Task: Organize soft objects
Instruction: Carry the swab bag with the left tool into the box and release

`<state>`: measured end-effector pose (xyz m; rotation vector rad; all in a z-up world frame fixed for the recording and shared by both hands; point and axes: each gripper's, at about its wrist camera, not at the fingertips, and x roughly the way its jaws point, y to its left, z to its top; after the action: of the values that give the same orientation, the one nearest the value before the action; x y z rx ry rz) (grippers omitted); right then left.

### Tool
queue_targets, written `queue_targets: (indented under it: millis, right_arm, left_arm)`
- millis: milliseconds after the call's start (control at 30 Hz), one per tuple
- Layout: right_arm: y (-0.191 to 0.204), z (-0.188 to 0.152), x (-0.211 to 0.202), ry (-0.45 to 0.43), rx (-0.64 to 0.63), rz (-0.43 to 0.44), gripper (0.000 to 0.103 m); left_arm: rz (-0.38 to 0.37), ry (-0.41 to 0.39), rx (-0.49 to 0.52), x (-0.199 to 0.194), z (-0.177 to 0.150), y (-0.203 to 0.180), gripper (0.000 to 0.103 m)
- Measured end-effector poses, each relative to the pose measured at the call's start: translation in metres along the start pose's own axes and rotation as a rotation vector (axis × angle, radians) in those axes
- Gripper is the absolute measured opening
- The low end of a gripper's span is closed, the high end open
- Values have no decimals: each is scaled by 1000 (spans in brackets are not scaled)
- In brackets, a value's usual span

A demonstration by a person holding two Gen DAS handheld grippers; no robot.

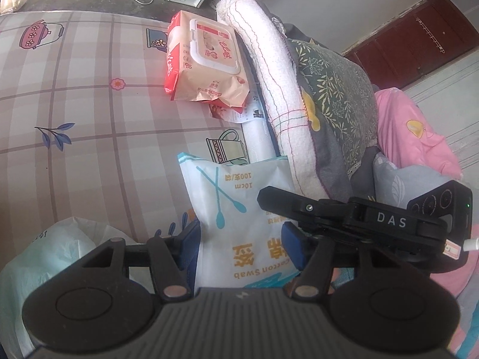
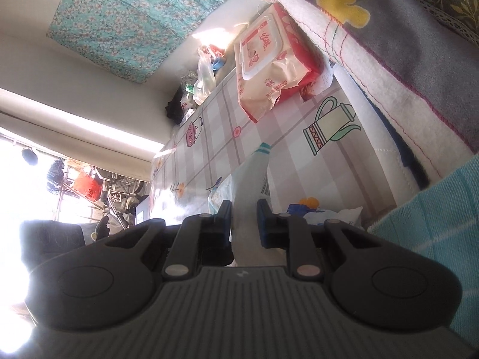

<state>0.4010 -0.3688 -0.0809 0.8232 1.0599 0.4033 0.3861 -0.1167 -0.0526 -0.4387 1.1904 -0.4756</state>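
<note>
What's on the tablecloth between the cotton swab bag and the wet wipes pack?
Only bare patterned tablecloth separates the cotton swab bag from the wet wipes pack; both wrist views show it.

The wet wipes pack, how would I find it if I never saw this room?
Look at the checked tablecloth with teapot pictures. At its far side, against the rolled white towel, lies the wet wipes pack. It is the only red and cream packet with a flip lid; the cotton swab bag nearby is white and blue.

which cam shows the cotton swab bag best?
Left wrist: the cotton swab bag faces the camera, print readable, between the left gripper fingers. Right wrist sees it edge-on, a thin strip pinched in the right gripper.
</note>
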Motion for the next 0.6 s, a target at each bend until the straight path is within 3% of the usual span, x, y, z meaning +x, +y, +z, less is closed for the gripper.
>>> queue_targets:
  millis: [267,600]
  right_arm:
    - [19,-10,-21,-48,1,39,16]
    - [92,-42,-76,-101,-87,103,16]
  left_arm:
    - [-16,-52,-15,-25,-7,-5,52]
    - [-50,-174,48,-114,-38,-25,51]
